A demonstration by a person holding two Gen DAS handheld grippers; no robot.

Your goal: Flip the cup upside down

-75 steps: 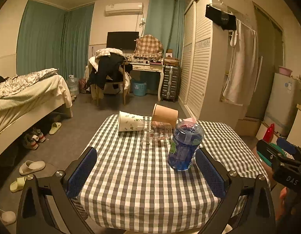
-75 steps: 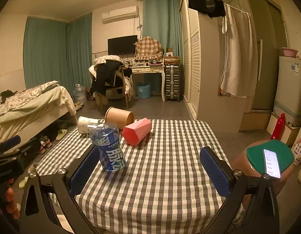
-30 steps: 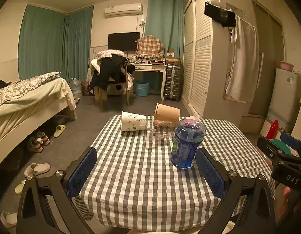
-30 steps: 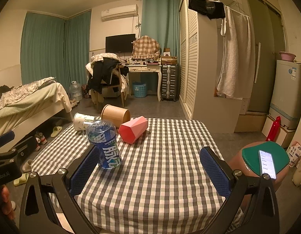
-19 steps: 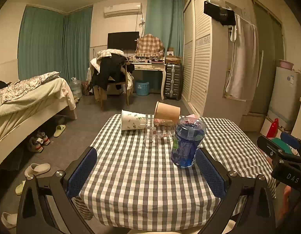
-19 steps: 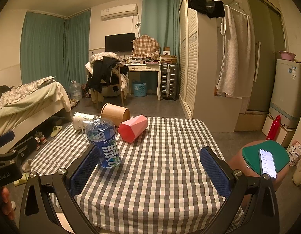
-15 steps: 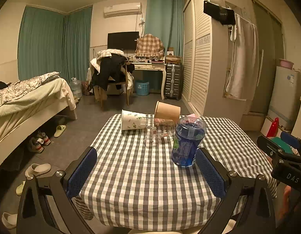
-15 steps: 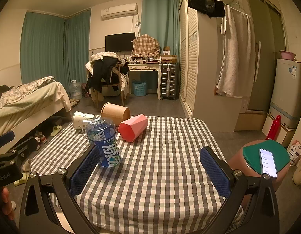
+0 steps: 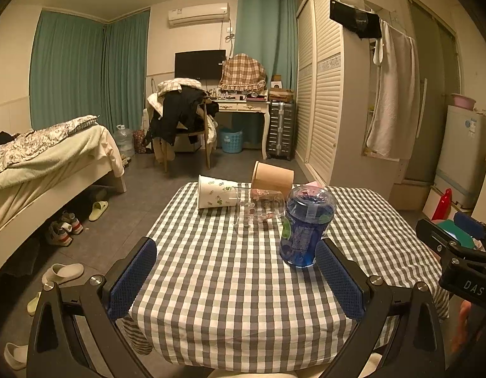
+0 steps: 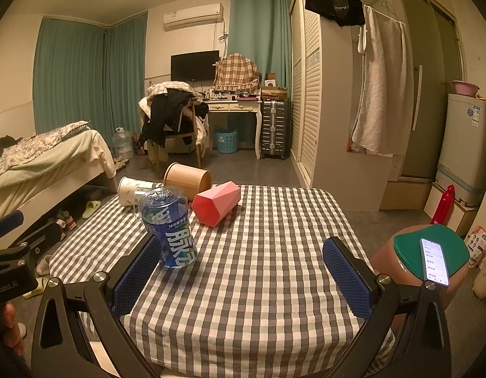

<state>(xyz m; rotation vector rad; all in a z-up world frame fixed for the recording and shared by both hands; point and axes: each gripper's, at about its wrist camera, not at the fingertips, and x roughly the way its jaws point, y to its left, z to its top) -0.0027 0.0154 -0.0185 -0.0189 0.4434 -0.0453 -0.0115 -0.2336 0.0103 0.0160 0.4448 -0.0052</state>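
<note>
Blue cup [image 9: 305, 225] stands inverted on the checked tablecloth [image 9: 230, 283], base up and mouth down, its printed label reading upside down in the right wrist view [image 10: 168, 228]. Left gripper [image 9: 236, 275]: fingers spread wide, nothing between the pads; the cup sits just ahead of the right-hand pad [image 9: 339, 282], contact not determinable. Right gripper [image 10: 243, 278]: fingers likewise spread wide and empty; the cup stands just beyond its left-hand pad [image 10: 137, 275].

Beyond the cup, four vessels lie on their sides near the far table edge: a clear glass [image 9: 258, 209], a white paper cup [image 9: 216, 191], a brown paper cup [image 9: 272, 180] and a pink faceted cup [image 10: 216, 208]. A phone [image 10: 434, 261] rests on a green-topped stool [image 10: 409, 252] right of the table.
</note>
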